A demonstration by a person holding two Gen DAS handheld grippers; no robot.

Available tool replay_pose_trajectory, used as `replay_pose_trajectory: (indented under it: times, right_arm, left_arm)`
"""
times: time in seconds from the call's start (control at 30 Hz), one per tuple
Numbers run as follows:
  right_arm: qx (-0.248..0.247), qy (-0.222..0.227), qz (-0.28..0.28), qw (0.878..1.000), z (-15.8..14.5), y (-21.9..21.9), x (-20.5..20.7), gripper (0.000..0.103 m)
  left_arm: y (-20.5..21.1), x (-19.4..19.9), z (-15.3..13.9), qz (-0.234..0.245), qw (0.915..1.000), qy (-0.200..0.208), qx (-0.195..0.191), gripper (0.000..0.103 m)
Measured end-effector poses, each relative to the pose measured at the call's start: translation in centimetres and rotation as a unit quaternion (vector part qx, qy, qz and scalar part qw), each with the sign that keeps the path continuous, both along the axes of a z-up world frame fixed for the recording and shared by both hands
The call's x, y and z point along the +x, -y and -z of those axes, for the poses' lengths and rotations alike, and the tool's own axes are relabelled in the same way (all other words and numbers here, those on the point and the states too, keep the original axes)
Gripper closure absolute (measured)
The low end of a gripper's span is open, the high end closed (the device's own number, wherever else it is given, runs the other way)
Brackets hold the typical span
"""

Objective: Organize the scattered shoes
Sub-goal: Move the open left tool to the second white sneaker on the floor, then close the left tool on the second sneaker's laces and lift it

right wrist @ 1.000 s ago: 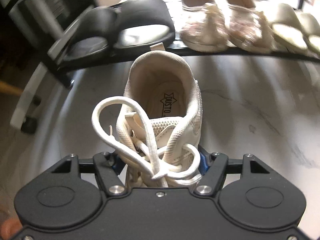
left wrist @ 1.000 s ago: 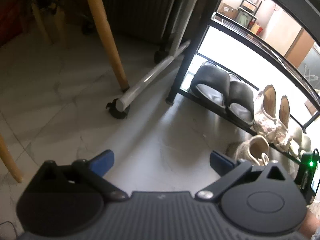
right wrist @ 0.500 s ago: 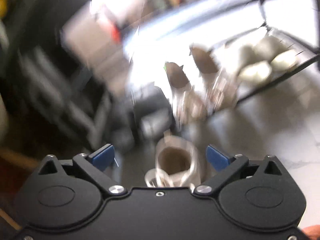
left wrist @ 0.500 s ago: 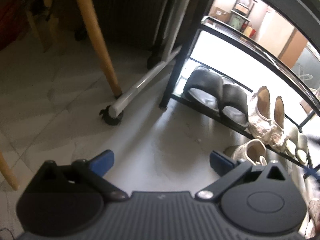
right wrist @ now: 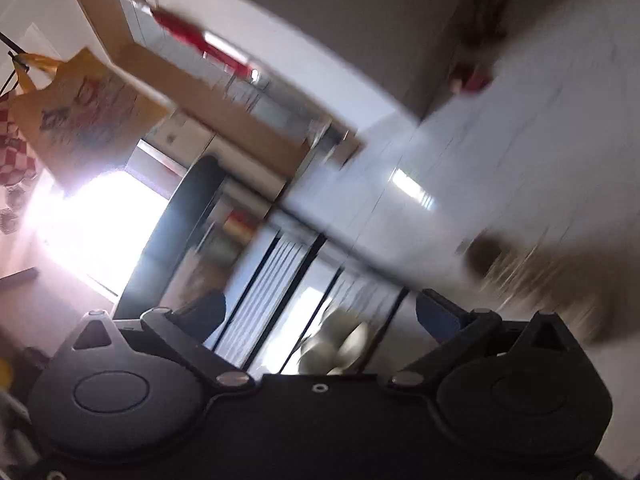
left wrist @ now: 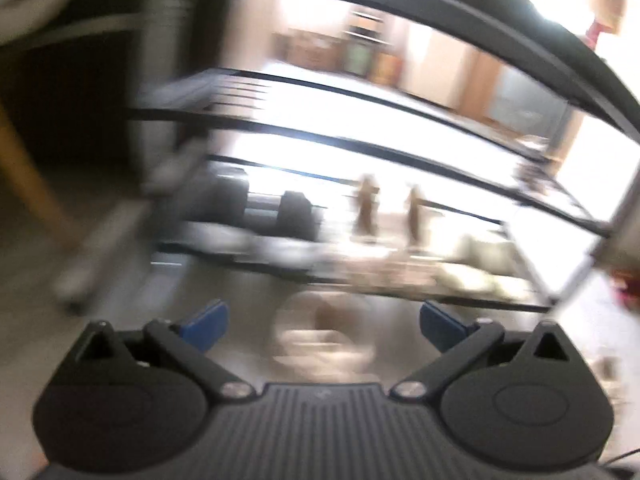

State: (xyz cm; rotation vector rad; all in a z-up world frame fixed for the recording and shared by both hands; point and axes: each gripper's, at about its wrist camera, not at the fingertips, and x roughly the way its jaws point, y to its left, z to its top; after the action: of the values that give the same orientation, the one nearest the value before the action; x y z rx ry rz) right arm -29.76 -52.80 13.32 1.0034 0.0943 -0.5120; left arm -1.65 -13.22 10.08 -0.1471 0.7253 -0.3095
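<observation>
**Pale sneaker lies dead ahead of the left tongs, heel toward them**

The left gripper (left wrist: 323, 322) has its blue pads (left wrist: 206, 316) spread wide with nothing between them; straight in front of it, on the grey floor (left wrist: 240, 304), lies a blurred pale sneaker (left wrist: 320, 334), seemingly with its open collar toward the camera, so its long axis appears to run away from the tongs toward the rack; it sits centred between the two fingers, just short of the black shoe rack (left wrist: 360, 152). Judged from this, the left hand is the nearer one and would need only to go forward and down to straddle the heel.

On the rack's lowest shelf, from left to right: a pair of dark slippers (left wrist: 296, 216), a pair of brown-lined pale shoes (left wrist: 368, 204), then a pair of cream shoes (left wrist: 480, 256); the shelves above look bare, though glare and blur hide much.

The right gripper (right wrist: 320, 316) is likewise fully released and empty; its view is rolled hard over and smeared, showing a wall, a door frame, rack bars and a pair of pale shoes (right wrist: 336, 340) between its fingers but beyond them; the sneaker cannot be made out there.
</observation>
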Motion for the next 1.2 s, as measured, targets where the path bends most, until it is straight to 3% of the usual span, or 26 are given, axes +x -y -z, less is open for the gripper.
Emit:
replay_pose_trajectory:
  times: [0.1,0.27,0.37,0.5,0.6,0.7,0.8,0.9,1.03,1.2]
  right_arm:
    - [-0.005,-0.026,0.034,0.999,0.6,2.7,-2.4,0.0]
    - [0.013,-0.054,0.072,0.996,2.5,6.7,-5.3,0.0]
    - [0.029,-0.063,0.084,0.994,4.2,7.8,-6.2,0.0]
    - [0.043,-0.091,0.091,0.991,6.7,9.3,-7.1,0.0]
    - [0.061,-0.111,0.094,0.987,8.3,9.8,-7.2,0.0]
    - [0.065,-0.134,0.082,0.985,9.2,10.0,-6.8,0.0]
    - [0.064,-0.146,0.078,0.984,9.5,10.3,-5.9,0.0]
    - [0.066,-0.15,0.069,0.984,9.7,10.3,-5.0,0.0]
    - [0.048,-0.163,0.065,0.983,9.6,10.2,-4.5,0.0]
    - [0.048,-0.178,0.067,0.981,9.7,10.7,-2.8,0.0]
  left_arm:
    - [9.1,-0.2,-1.5,0.076,0.9969,-0.008,-0.019,0.001]
    - [22.1,-2.0,-0.6,0.192,0.9771,-0.069,-0.06,0.001]
    - [28.6,-3.9,3.8,0.221,0.9612,-0.148,-0.073,0.001]
    - [32.1,-6.0,8.7,0.18,0.9534,-0.227,-0.084,0.001]
    - [33.4,-7.2,11.5,0.206,0.9501,-0.221,-0.079,0.001]
    - [34.6,-5.6,12.9,0.19,0.9605,-0.186,-0.082,0.001]
    - [35.5,-4.5,13.7,0.196,0.959,-0.166,-0.12,0.001]
    - [37.0,-4.2,14.2,0.221,0.9544,-0.163,-0.116,0.001]
    - [39.3,-4.6,14.7,0.283,0.9409,-0.15,-0.111,0.001]
    - [41.5,-3.6,16.6,0.32,0.9288,-0.165,-0.089,0.001]
